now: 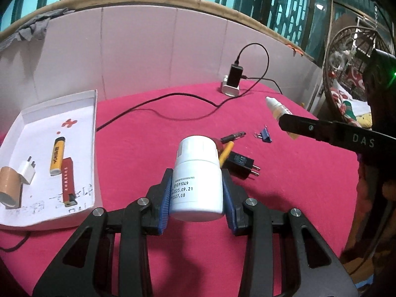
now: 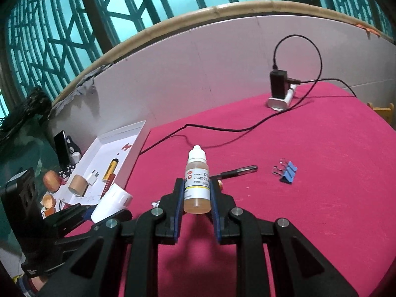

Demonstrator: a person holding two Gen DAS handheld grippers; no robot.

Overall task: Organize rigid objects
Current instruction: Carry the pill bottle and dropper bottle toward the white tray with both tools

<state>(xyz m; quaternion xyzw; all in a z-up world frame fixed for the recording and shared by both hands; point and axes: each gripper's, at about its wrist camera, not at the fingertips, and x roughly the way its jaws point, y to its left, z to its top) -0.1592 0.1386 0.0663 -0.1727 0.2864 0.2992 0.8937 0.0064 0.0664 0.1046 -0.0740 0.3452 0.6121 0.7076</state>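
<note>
My left gripper (image 1: pixel 197 185) is shut on a white pill bottle (image 1: pixel 197 180) and holds it above the red tablecloth; the bottle also shows in the right wrist view (image 2: pixel 111 203). My right gripper (image 2: pixel 197 188) is shut on a small dropper bottle (image 2: pixel 197 180) of amber liquid, also seen in the left wrist view (image 1: pixel 277 107). A white tray (image 1: pixel 81 104) at the left holds a yellow lighter (image 1: pixel 57 156), a red lighter (image 1: pixel 67 182), a white plug (image 1: pixel 27 172) and a tape roll (image 1: pixel 8 189).
On the cloth lie a black charger plug (image 1: pixel 242 164), a yellow pen (image 1: pixel 226 154), a black pen (image 1: pixel 232 136) and a blue binder clip (image 1: pixel 264 133). A black cable (image 1: pixel 158 99) runs to a charging stand (image 1: pixel 231 84) at the back wall.
</note>
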